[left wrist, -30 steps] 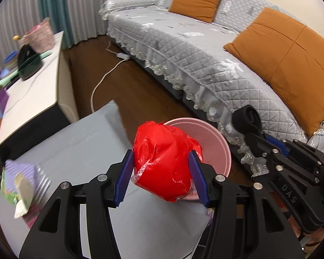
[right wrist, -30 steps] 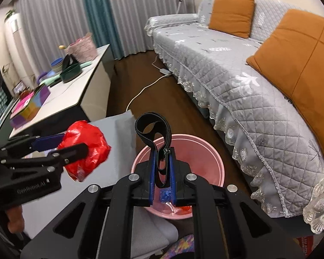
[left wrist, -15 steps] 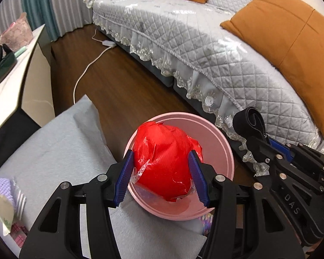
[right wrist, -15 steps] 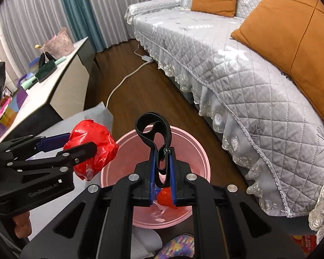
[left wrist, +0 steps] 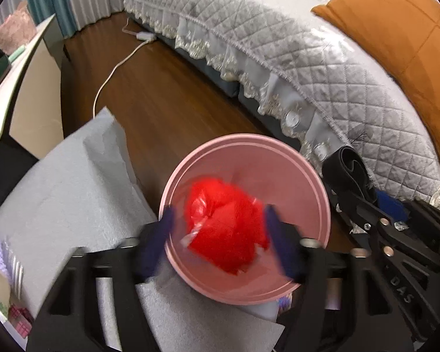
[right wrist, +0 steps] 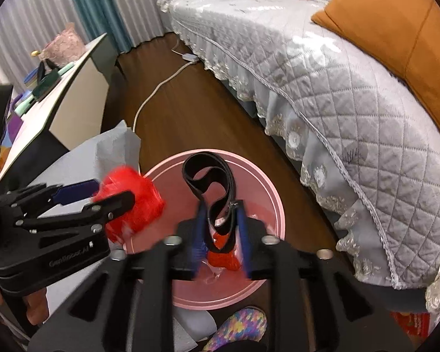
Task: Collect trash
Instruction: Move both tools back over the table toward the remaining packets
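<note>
L gripper point(left wrist: 220, 231) over pink bin point(left wrist: 314, 176), fingers opening, red bag point(left wrist: 224, 228) loose between them, directly above bin. R gripper point(right wrist: 221, 234) at right, fingers opening round black strap point(right wrist: 211, 182).

"DAS" is seen on the right gripper point(left wrist: 363, 202) body, letters partly cut off. "GenRobot.AI" is printed on the left gripper point(right wrist: 102, 196) body; blurred, approx. reading.
</note>
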Tool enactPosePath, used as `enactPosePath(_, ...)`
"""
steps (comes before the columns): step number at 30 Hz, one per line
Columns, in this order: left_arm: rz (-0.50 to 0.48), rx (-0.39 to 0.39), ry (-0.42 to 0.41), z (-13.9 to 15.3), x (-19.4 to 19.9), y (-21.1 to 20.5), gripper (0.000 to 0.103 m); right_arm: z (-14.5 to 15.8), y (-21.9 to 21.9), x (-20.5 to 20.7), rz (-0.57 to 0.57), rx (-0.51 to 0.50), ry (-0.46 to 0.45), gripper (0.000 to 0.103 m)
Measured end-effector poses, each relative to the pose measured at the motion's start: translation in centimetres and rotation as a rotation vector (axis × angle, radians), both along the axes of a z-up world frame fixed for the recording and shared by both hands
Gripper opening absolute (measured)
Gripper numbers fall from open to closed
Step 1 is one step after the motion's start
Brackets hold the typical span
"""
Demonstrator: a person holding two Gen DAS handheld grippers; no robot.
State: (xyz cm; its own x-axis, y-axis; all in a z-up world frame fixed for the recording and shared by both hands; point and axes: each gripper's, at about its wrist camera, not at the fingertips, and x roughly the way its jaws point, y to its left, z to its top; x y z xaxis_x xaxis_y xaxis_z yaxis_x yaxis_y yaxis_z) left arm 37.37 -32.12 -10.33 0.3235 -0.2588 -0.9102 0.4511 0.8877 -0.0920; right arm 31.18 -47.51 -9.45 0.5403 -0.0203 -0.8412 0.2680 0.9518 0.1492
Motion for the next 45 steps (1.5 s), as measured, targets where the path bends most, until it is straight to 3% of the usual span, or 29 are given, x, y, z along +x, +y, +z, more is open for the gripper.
enactPosePath(3,0.034,0.014,-0.022,-0.1,0.2,0.6,0.084,0.1,-0.4,-0.3,-0.039,-0.003,-0.01,0.068)
enactPosePath(12,0.067,0.039,-0.043,0.8,0.1,1.6,0.084,1.1,0.0,-0.6,-0.043,-0.029,-0.031,0.082)
enactPosePath(19,0.115,0.0,-0.17,5.2,-2.8,6.2,0.084,5.4,2.7,-2.5,0.009,-0.092,-0.234,0.098)
enactPosePath(24,0.166,0.007,-0.261,8.7,-5.9,10.9,0.084,8.8,6.1,-4.8,0.076,-0.119,-0.405,0.098)
enactPosePath(27,0.192,0.025,-0.3,10.5,-8.1,14.1,0.084,9.9,8.4,-5.7,0.123,-0.089,-0.443,0.098)
enactPosePath(31,0.264,0.056,-0.36,12.5,-11.8,19.9,0.086,11.4,12.3,-7.0,0.199,-0.025,-0.445,0.098)
enactPosePath(36,0.395,0.062,-0.377,13.2,-15.6,27.3,0.086,12.7,19.2,-9.0,0.325,0.029,-0.457,0.098)
enactPosePath(41,0.553,0.057,-0.362,12.7,-19.1,34.2,0.086,11.4,26.2,-10.7,0.481,0.08,-0.402,0.098)
enactPosePath(45,0.671,0.099,-0.364,10.9,-21.6,39.0,0.086,9.8,31.4,-11.8,0.601,0.04,-0.39,0.098)
